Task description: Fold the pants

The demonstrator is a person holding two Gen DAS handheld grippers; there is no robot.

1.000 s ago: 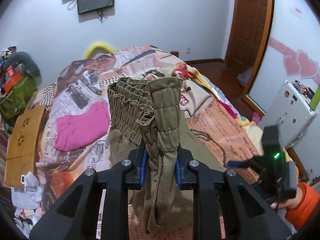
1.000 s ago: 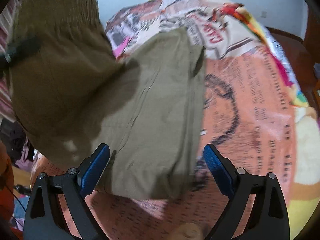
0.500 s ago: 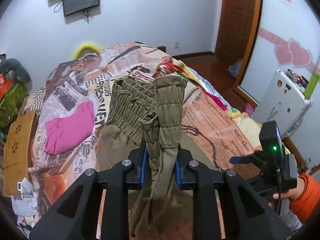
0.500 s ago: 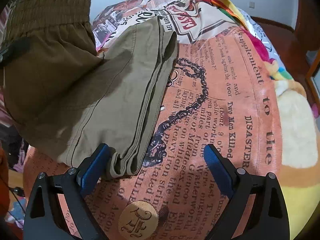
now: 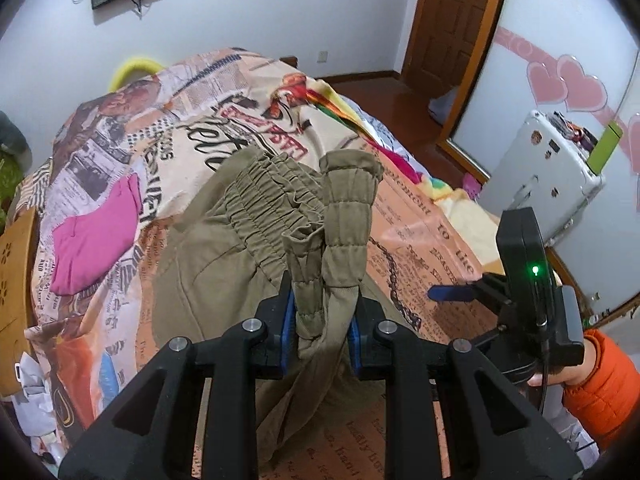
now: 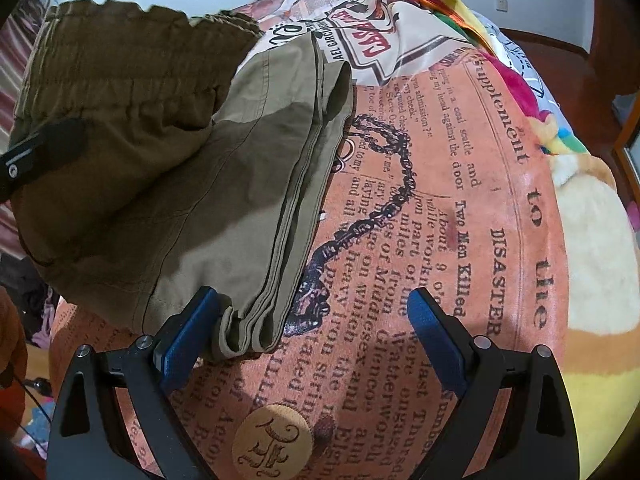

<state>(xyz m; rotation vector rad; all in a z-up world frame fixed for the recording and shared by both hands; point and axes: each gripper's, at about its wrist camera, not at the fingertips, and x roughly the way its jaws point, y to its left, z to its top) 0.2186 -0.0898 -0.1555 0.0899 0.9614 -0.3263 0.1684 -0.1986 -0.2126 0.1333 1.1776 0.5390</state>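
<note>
The left gripper (image 5: 321,334) pinches the olive pants (image 5: 224,280) by the waistband above the bed (image 6: 480,208) while the right gripper (image 6: 312,336) hangs spread beside the stacked hems, which could slide apart if the waistband is swung over carelessly.

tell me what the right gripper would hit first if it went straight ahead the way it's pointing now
Most likely the bedspread: the open right gripper points down at its printed surface. The folded edge of the pants lies just inside the left finger and may brush it; depth is unclear.
</note>
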